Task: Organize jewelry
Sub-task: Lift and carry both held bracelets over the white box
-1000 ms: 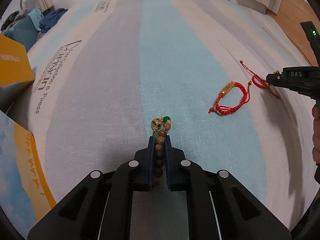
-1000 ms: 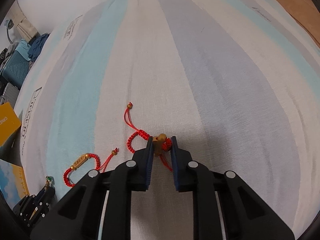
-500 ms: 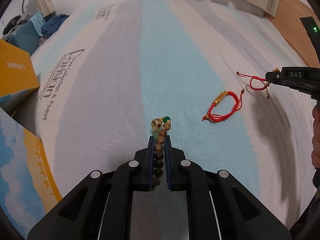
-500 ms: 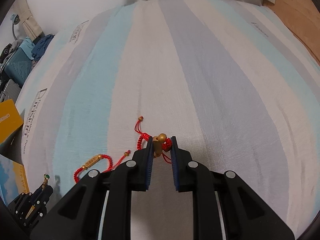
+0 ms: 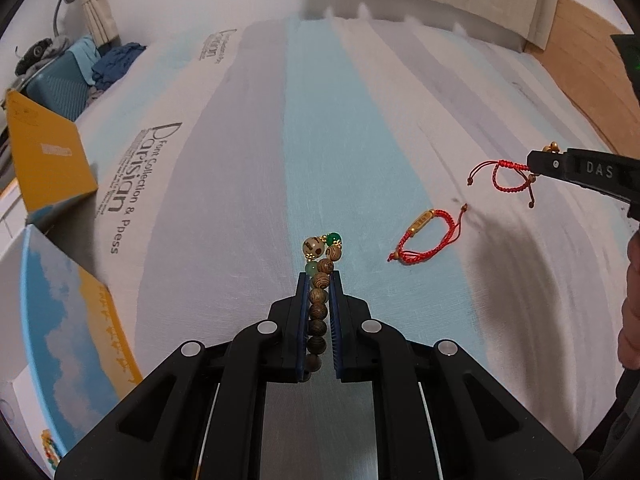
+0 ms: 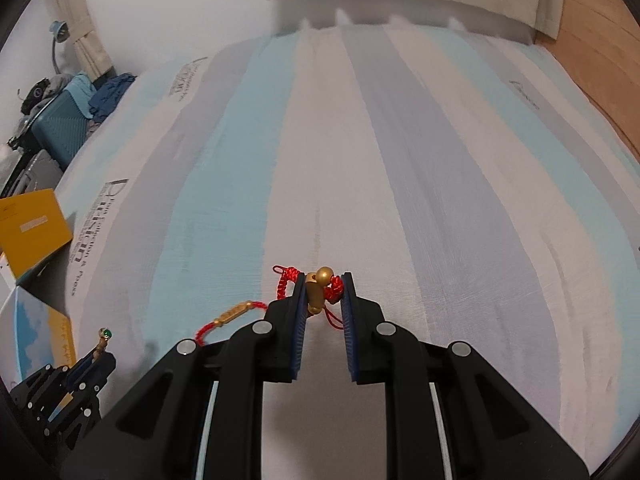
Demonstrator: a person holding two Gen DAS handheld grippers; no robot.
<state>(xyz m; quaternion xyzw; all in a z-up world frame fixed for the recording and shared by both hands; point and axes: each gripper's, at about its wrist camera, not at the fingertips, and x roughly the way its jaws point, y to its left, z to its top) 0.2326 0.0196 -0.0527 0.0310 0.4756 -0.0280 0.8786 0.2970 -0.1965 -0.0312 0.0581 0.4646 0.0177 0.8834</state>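
Left tool (image 5: 319, 280) clenched on wooden bead bracelet (image 5: 320, 276), right tool (image 6: 324, 280) grasping red cord bracelet (image 6: 320, 286).

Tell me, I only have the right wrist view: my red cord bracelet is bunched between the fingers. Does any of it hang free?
Observer: Yes. From the left wrist view, the red cord bracelet dangles off the right gripper, clear of the bedsheet.
Operator: And the left gripper?
Observer: The left gripper is shut on a wooden bead bracelet, with a green bead at its tip.
Operator: Anything left on the sheet?
Observer: One red bracelet with a gold tube, lying in a full loop with nothing gripping it.
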